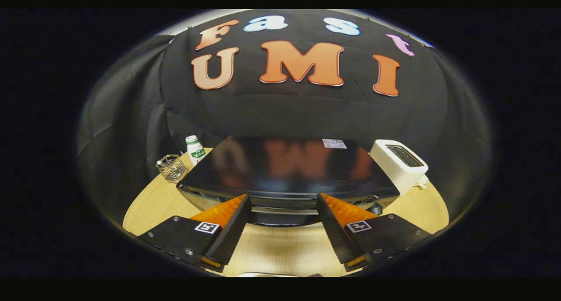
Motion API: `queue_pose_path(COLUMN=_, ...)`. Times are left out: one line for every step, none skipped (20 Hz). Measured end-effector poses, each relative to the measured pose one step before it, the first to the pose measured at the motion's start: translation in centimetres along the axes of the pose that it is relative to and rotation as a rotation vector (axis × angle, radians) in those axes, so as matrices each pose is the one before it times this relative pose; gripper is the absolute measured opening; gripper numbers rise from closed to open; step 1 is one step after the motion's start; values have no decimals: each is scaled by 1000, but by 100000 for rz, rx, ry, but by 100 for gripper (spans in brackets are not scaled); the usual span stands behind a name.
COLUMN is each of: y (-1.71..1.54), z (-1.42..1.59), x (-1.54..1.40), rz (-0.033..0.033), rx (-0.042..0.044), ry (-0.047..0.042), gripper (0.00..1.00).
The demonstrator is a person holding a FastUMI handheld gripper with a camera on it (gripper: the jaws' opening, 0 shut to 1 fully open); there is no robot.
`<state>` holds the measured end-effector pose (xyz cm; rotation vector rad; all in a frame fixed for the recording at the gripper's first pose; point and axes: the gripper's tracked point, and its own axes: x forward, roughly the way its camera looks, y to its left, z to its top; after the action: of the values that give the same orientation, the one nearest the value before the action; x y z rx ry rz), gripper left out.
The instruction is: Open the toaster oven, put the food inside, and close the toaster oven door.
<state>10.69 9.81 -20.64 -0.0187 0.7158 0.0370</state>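
Round pale wooden table point(144, 204), black cloth wall behind. Toaster oven point(289, 167) sits mid-table, dead ahead of the gripper point(284, 199), seen from slightly above: glossy dark top in view, front face mostly foreshortened. Its long axis runs side to side, square across the line of the fingers. Door handle point(285, 210), a pale horizontal bar along the upper front edge, lies between the fingertips and just beyond them; contact cannot be told, looks not yet touching. Fingers spread wide, holding nothing. Judgement: door closed, opening step in hand; the move turns on dropping the tips onto that bar. White pop-up toaster point(399, 163) right of the oven; small white bottle point(195, 148) and wire basket point(172, 168) left.
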Motion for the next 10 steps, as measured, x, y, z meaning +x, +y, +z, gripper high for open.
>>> queue_pose_path(y=48, z=-468, x=-434, rz=272, rx=-1078, ry=388, gripper=89)
queue_pose_path(y=117, z=-351, x=-477, rz=386, rx=-359, ry=-322, gripper=89)
queue_pose_path(y=56, z=-585, x=-605, rz=499, rx=86, ry=5, gripper=89)
queue_pose_path(y=66, z=-768, x=-713, rz=637, rx=-1072, ry=-596, gripper=89)
queue_pose_path(y=293, z=-1116, x=-814, rz=835, rx=-1094, ry=523, gripper=89)
queue_pose_path(y=218, z=-1112, x=-746, rz=1226, rx=-997, ry=508, gripper=89)
queue_pose_path(y=99, z=-1629, x=-453, rz=1704, rx=-428, ry=1642, gripper=89)
queue_pose_path(y=237, z=-1360, x=-371, rz=2181, rx=182, ry=2285, gripper=89)
queue_pose_path(y=308, z=-1574, x=-335, rz=2598, rx=1563, ry=2972, gripper=89)
queue_pose_path(y=214, z=-1369, x=-75, rz=2900, rx=3211, ry=2988, gripper=89)
